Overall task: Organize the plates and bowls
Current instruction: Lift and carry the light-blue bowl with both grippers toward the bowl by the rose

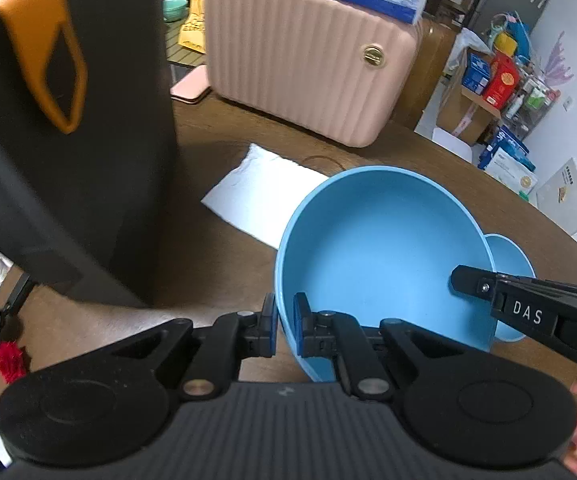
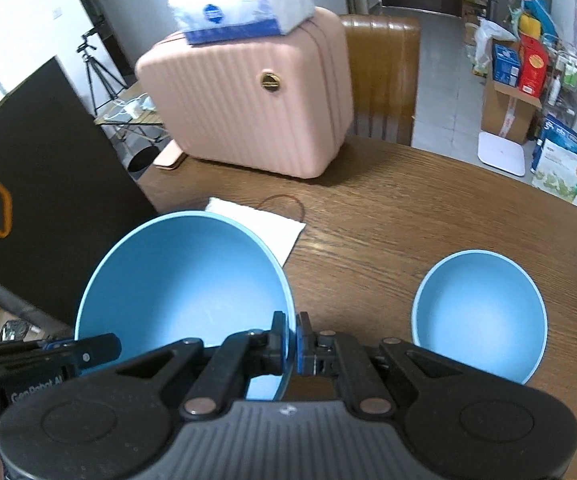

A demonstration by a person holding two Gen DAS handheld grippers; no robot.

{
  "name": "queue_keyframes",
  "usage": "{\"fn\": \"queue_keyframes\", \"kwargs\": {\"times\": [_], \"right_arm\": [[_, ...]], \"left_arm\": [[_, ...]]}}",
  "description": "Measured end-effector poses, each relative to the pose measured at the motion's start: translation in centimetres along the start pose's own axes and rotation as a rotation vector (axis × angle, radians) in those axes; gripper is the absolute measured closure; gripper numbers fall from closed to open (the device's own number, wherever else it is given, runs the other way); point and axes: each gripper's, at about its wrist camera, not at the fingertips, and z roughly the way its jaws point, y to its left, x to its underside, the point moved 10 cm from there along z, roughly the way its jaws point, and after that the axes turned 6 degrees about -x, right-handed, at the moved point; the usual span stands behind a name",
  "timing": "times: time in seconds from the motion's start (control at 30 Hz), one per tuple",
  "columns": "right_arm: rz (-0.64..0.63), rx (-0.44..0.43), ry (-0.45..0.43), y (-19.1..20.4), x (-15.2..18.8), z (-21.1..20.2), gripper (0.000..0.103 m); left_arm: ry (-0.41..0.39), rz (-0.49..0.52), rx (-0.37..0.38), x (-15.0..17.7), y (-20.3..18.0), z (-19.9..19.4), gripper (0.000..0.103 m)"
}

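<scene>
A large blue bowl (image 1: 376, 248) is held above the wooden table, tilted. My left gripper (image 1: 285, 328) is shut on its near-left rim. My right gripper (image 2: 291, 340) is shut on the opposite rim of the same bowl (image 2: 180, 276); it also shows in the left wrist view (image 1: 476, 284) at the bowl's right side. The left gripper shows at the lower left in the right wrist view (image 2: 88, 350). A smaller blue bowl (image 2: 478, 316) stands on the table to the right; in the left wrist view it (image 1: 508, 260) peeks out behind the large bowl.
A white cloth (image 2: 256, 224) and a rubber band (image 2: 282, 204) lie on the table (image 2: 408, 208) behind the bowl. A pink suitcase (image 2: 244, 104) with a tissue pack (image 2: 240, 0) stands at the back. A black board (image 1: 68, 120) stands on the left.
</scene>
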Motion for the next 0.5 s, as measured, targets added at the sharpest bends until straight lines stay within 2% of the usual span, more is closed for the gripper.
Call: {"fn": "queue_keyframes", "kwargs": {"times": [0.5], "right_arm": [[-0.112,-0.064,0.025,6.3,3.1,-1.8,0.098]], "left_arm": [[-0.017,-0.107,-0.056,4.3,5.8,-4.3,0.094]]}}
